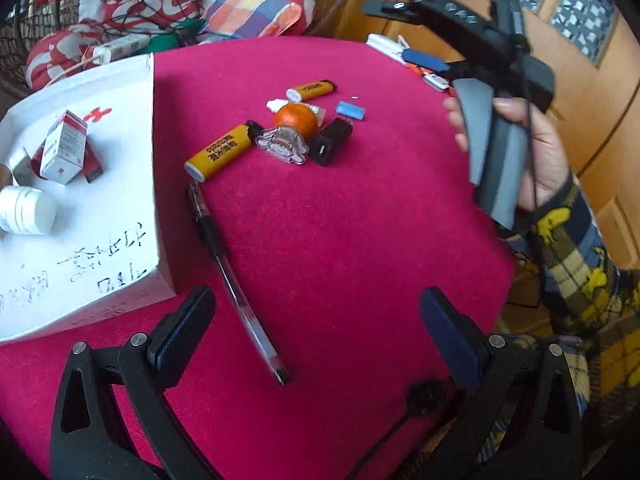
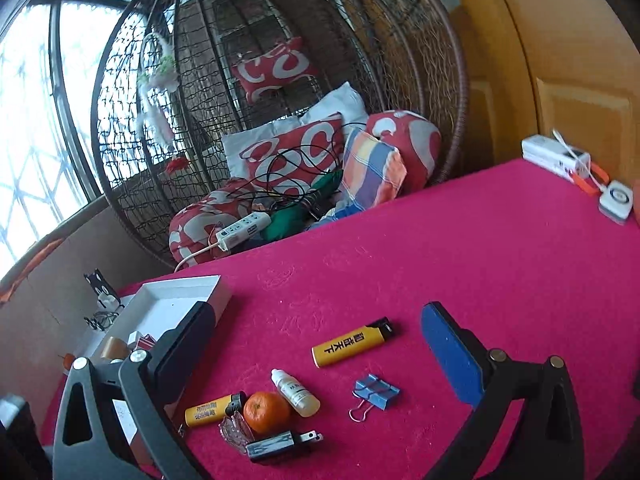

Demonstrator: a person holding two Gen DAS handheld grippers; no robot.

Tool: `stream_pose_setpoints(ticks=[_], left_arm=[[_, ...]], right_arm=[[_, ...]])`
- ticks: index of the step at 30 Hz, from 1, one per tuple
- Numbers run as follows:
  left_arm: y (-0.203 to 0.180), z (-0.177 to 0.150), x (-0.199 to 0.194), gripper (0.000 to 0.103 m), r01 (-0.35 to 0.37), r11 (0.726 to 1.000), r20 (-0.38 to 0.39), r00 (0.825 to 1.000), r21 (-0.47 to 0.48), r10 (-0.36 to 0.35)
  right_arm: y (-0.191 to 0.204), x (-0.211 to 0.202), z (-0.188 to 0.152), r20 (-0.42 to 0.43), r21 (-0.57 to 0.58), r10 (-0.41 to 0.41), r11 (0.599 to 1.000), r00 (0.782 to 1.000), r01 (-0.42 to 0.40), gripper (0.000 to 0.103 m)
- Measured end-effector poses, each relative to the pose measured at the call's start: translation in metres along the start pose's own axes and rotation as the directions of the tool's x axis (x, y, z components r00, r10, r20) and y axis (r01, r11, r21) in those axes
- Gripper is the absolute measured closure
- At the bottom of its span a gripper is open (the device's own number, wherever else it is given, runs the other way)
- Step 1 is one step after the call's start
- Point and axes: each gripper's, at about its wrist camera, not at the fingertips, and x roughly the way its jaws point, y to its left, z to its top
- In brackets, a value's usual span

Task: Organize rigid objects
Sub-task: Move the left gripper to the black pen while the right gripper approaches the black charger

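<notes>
On the magenta table, a cluster holds two yellow lighters (image 1: 218, 152) (image 1: 314, 89), an orange (image 1: 295, 119), a small dropper bottle (image 2: 295, 392), a blue binder clip (image 2: 376, 391), a black plug adapter (image 1: 330, 141) and a clear glass piece (image 1: 282, 145). A black pen (image 1: 236, 284) lies nearer. A white box (image 1: 132, 128) at left holds a medicine carton (image 1: 64, 146) and a white jar (image 1: 26, 210). My left gripper (image 1: 316, 328) is open and empty over the pen's near end. My right gripper (image 2: 316, 344) is open and empty above the cluster; it also shows in the left wrist view (image 1: 424, 48).
A wicker hanging chair (image 2: 400, 40) with cushions, cables and a power strip (image 2: 242, 230) stands beyond the table's far edge. White boxes and a small white device (image 2: 616, 200) sit at the far right corner. A wooden door is at right.
</notes>
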Motion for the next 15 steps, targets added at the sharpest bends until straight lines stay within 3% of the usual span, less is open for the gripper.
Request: stream_pose_setpoints(ticks=[7, 12, 15], left_arm=[[0.008, 0.018, 0.016, 0.0, -0.082, 0.992, 0.014, 0.996, -0.092, 0.084], [0.008, 0.013, 0.022, 0.001, -0.186, 0.981, -0.002, 0.983, -0.057, 0.186], [0.006, 0.009, 0.029, 0.014, -0.196, 0.98, -0.038, 0.98, -0.041, 0.194]], right_arm=[[-0.014, -0.014, -0.002, 0.018, 0.018, 0.01, 1.0, 1.0, -0.01, 0.0], [-0.024, -0.018, -0.001, 0.033, 0.044, 0.006, 0.999, 0.999, -0.007, 0.0], [-0.024, -0.017, -0.002, 0.029, 0.044, 0.009, 0.999, 1.0, -0.01, 0.0]])
